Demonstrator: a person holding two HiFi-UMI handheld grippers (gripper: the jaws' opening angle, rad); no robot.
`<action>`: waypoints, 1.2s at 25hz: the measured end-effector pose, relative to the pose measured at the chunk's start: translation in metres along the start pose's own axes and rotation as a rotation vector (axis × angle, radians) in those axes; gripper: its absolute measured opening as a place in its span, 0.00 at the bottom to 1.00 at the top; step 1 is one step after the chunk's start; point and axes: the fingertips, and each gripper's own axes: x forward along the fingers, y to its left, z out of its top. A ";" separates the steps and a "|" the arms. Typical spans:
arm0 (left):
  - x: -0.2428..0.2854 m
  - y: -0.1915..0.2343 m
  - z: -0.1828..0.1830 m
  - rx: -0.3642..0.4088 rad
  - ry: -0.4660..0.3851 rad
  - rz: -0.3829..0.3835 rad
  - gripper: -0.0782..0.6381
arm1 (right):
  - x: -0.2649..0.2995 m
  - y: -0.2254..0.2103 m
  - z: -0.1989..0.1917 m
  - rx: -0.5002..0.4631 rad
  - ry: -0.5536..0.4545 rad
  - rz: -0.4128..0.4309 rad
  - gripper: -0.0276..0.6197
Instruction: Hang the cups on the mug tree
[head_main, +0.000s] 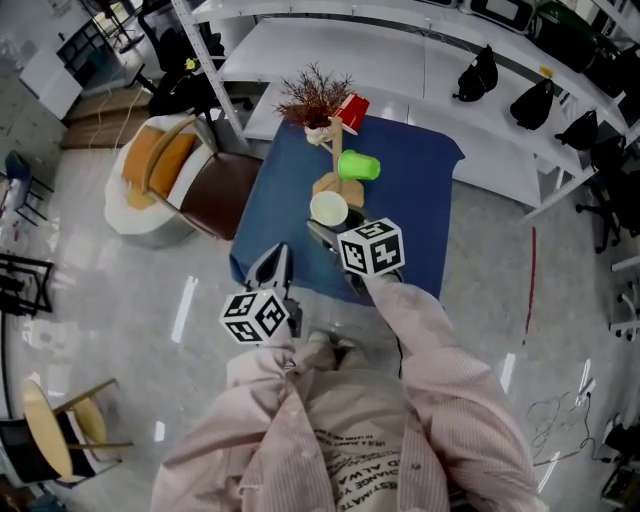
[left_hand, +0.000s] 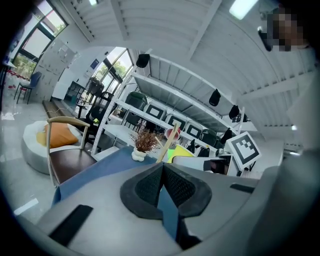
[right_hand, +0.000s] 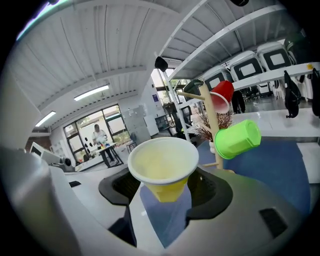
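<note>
A wooden mug tree (head_main: 329, 150) stands on the blue-covered table (head_main: 420, 210). A red cup (head_main: 352, 108) hangs near its top and a green cup (head_main: 358, 166) on a lower peg. My right gripper (head_main: 335, 228) is shut on a yellow cup (head_main: 329, 209), held upright in the air just in front of the tree. In the right gripper view the yellow cup (right_hand: 162, 162) sits between the pads, with the green cup (right_hand: 238, 138) and red cup (right_hand: 221, 96) to its right. My left gripper (head_main: 274, 262) hangs at the table's near edge, shut on nothing (left_hand: 162, 172).
A dried plant in a white vase (head_main: 313, 100) stands behind the tree. Left of the table are a chair with a brown seat (head_main: 215, 195) and a white beanbag with an orange cushion (head_main: 150, 170). White shelving with black bags (head_main: 532, 103) runs along the back.
</note>
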 end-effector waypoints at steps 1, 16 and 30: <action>0.000 0.000 0.002 0.002 -0.005 0.000 0.11 | 0.000 0.001 0.002 0.010 0.001 0.004 0.49; 0.015 0.009 0.044 0.067 -0.042 -0.034 0.11 | 0.011 0.012 0.050 0.227 0.020 0.142 0.48; 0.055 0.029 0.080 0.098 -0.031 -0.091 0.11 | 0.031 0.000 0.086 0.420 0.042 0.237 0.48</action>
